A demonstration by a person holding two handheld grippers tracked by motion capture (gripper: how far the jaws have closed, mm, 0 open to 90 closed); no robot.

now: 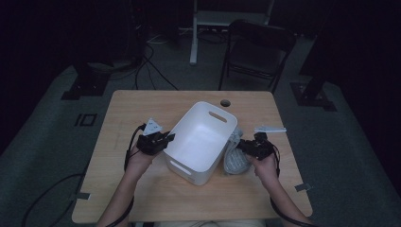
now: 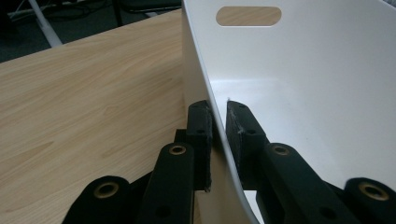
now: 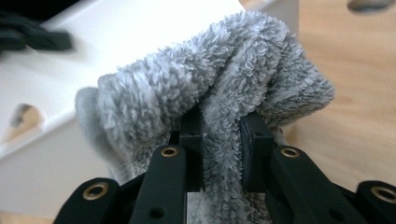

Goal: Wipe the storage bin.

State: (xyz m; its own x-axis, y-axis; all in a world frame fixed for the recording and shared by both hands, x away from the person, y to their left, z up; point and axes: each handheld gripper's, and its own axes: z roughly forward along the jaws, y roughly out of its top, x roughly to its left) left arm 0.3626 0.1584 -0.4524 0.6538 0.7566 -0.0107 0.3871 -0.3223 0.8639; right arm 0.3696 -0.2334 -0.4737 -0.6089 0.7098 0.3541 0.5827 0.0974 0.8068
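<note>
- Your forearms enter from the near edge of the desk (image 1: pixel 142 198), one on each side of the white bin (image 1: pixel 201 142), with both wrists held low and level.
- Your left gripper (image 1: pixel 163 140) reaches in from the bin's left, its jaws pinching the thin side wall: one pad outside, one inside, as the left gripper view shows (image 2: pixel 218 135).
- Your right gripper (image 1: pixel 242 145) sits just beside the bin's right wall, jaws clamped on a bunched fold of the grey towel (image 1: pixel 235 158), seen close in the right gripper view (image 3: pixel 219 154).
- That towel (image 3: pixel 210 88) is thick, fluffy pile, crumpled into soft ridges above the pads; the rest hangs to the desk between your right hand and the bin.
- Smooth, glossy white plastic forms the bin, rounded at the corners, with an oval handle slot (image 2: pixel 248 16) in its end wall.
- Pale wood grain covers the desk, which has a round cable hole (image 1: pixel 225 102) near its far edge.
</note>
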